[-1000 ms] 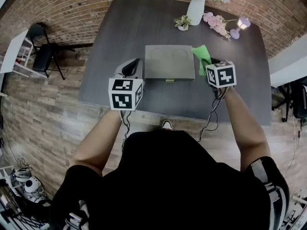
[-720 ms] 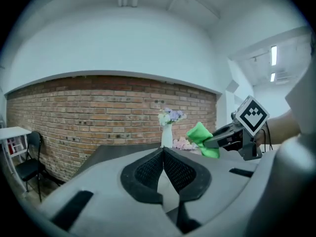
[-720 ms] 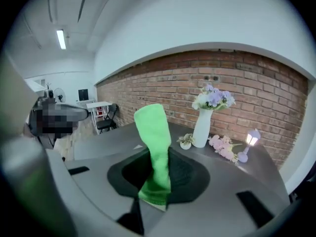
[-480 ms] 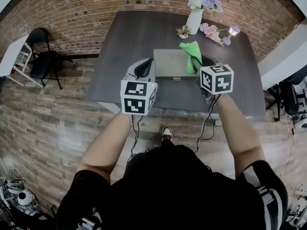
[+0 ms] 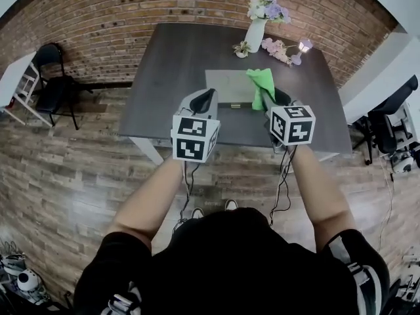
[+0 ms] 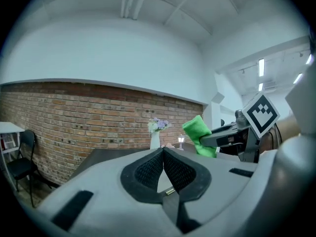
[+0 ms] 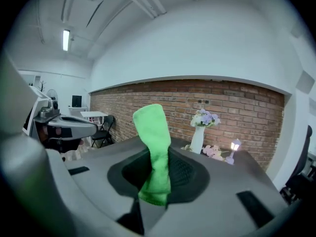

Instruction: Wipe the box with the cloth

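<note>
Both arms are stretched forward, side by side. The left gripper [image 5: 205, 97] is held level, jaws pressed together at the tips, nothing between. The right gripper [image 5: 267, 100] is clamped on the green cloth [image 5: 262, 83].

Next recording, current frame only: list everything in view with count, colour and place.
table: one, dark grey, centre, against the brick wall
box: one, grey, flat on the table's near side
cloth: one, green, in the right gripper's jaws, over the box's right end
vase: one, white, holding white and purple flowers, table's far edge
posy: one, pale, on the table beside the vase
flower spray: one, pink, lying right of the vase
lamp: one, small, lit, table's far right
chair: one, black, floor left of the table
left gripper: grey, jaws together, empty
right gripper: grey, jaws shut on the cloth
</note>
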Demonstrator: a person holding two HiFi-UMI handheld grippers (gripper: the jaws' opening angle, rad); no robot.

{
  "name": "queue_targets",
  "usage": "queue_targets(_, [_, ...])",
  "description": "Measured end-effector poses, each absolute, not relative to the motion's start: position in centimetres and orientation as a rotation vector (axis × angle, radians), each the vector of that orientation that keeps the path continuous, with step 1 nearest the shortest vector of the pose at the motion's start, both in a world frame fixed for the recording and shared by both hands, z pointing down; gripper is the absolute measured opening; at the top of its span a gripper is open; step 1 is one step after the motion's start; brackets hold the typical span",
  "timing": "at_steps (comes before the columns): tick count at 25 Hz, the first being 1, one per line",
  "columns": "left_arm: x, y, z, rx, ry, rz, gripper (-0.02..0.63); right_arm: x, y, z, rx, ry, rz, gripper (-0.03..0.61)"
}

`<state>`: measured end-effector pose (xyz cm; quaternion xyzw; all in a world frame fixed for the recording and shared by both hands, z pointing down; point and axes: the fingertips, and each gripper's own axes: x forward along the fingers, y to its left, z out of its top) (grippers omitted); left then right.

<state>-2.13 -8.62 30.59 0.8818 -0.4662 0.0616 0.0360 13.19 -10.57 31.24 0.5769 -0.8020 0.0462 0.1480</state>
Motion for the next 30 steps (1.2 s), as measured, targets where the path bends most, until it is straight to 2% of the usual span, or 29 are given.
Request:
queue_targets(14, [8.4, -7.4, 28.9, 2.757, -1.398, 0.246, 0.009, 23.7, -9.0, 29.2, 1.805, -2.349, 0.067, 0.078])
queue_targets(30, [7.0, -6.0, 28.2, 2.706, -1.480, 0.218, 0.009, 21.9, -8.3, 28.4, 1.728, -2.404, 0.032, 0.078])
